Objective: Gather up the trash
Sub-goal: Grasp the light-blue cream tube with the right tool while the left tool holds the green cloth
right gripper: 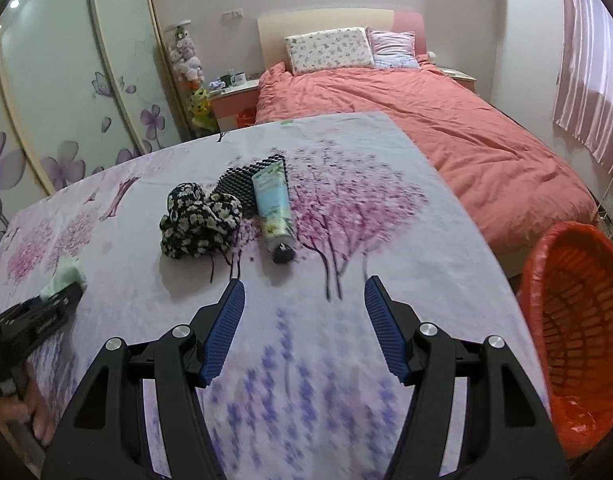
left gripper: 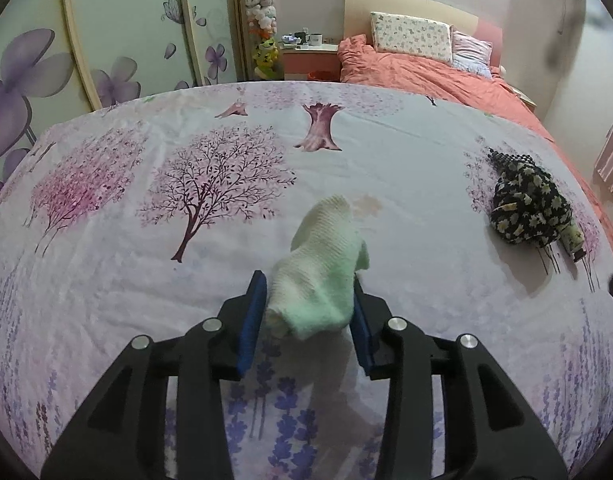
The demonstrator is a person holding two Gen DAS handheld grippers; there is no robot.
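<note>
My left gripper (left gripper: 309, 292) is shut on a pale green knitted cloth (left gripper: 326, 264), which hangs between the blue pads above the flower-print table cover (left gripper: 146, 280). The same cloth (right gripper: 66, 276) and left gripper (right gripper: 46, 312) show at the left edge of the right wrist view. My right gripper (right gripper: 304, 296) is open and empty above the table cover (right gripper: 386, 240). Ahead of it lie a black floral cloth bundle (right gripper: 198, 224), a black bumpy pad (right gripper: 246, 184) and a light blue tube (right gripper: 272, 208) with a black cap. The bundle also shows in the left wrist view (left gripper: 530, 208).
An orange-red bin (right gripper: 578, 320) lined with a red bag stands off the table's right edge. A bed with a coral duvet (right gripper: 426, 120) lies behind the table. Wardrobe doors with purple flowers (left gripper: 46, 80) stand to the left, a nightstand (right gripper: 234, 92) beside the bed.
</note>
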